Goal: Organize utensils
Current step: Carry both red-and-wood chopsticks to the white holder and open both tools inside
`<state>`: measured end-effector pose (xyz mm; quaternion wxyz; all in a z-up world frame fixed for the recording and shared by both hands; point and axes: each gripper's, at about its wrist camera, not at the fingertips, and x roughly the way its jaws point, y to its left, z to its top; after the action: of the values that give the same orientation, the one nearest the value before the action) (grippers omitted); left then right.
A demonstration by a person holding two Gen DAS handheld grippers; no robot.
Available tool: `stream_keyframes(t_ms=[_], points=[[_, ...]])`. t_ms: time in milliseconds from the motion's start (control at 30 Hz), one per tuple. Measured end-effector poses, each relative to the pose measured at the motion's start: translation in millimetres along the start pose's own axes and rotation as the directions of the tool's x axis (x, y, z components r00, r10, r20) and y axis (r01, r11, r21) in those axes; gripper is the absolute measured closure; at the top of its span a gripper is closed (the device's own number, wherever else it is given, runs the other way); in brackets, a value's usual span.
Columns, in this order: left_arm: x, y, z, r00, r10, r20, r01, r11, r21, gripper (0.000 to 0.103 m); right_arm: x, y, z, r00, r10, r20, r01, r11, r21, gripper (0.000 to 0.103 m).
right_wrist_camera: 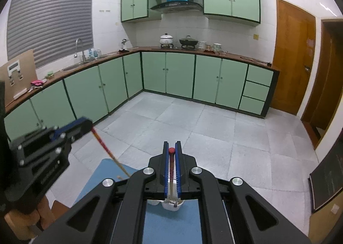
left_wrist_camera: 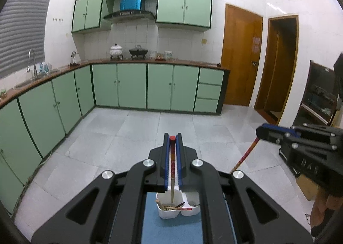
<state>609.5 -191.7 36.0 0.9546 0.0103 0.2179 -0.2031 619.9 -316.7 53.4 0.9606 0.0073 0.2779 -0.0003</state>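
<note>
My left gripper (left_wrist_camera: 172, 137) is shut on a red-topped wooden chopstick (left_wrist_camera: 172, 164) that hangs down into the left compartment of a white two-part holder (left_wrist_camera: 169, 214) on a blue mat (left_wrist_camera: 171, 229). Several utensils lie in that compartment. My right gripper (right_wrist_camera: 171, 149) is shut on another red-topped chopstick (right_wrist_camera: 171, 171), its tip over the white holder (right_wrist_camera: 171, 206). Each gripper shows in the other's view: the right one (left_wrist_camera: 260, 132) with its chopstick (left_wrist_camera: 244, 156), the left one (right_wrist_camera: 86, 122) with its chopstick (right_wrist_camera: 107, 149).
Green cabinets (left_wrist_camera: 133, 85) run along the back and left under a brown counter with a sink (right_wrist_camera: 79, 64) and pots (right_wrist_camera: 188, 41). Grey tiled floor (left_wrist_camera: 139, 132) lies below. Wooden doors (left_wrist_camera: 240, 57) stand at the right, a dark cabinet (left_wrist_camera: 319, 94) at the far right.
</note>
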Motion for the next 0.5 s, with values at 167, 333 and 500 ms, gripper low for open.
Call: stream_keyframes(t_ms=[167, 333, 500], points=[[45, 7, -33, 0.998, 0.005, -0.062, -0.005, 1.0, 0.003, 0.098, 49, -9, -28, 0.998, -0.009, -0.057, 0.01, 1.0, 0.006, 0.098], [68, 16, -56, 0.994, 0.008, -0.112, -0.008, 1.0, 0.004, 0.097, 73, -13, -49, 0.995, 0.002, -0.099, -0.001, 1.0, 0.009, 0.097], [62, 21, -59, 0.993, 0.012, -0.119, -0.013, 1.0, 0.0, 0.097, 69, -21, -52, 0.996, -0.002, -0.093, 0.004, 1.0, 0.029, 0.093]])
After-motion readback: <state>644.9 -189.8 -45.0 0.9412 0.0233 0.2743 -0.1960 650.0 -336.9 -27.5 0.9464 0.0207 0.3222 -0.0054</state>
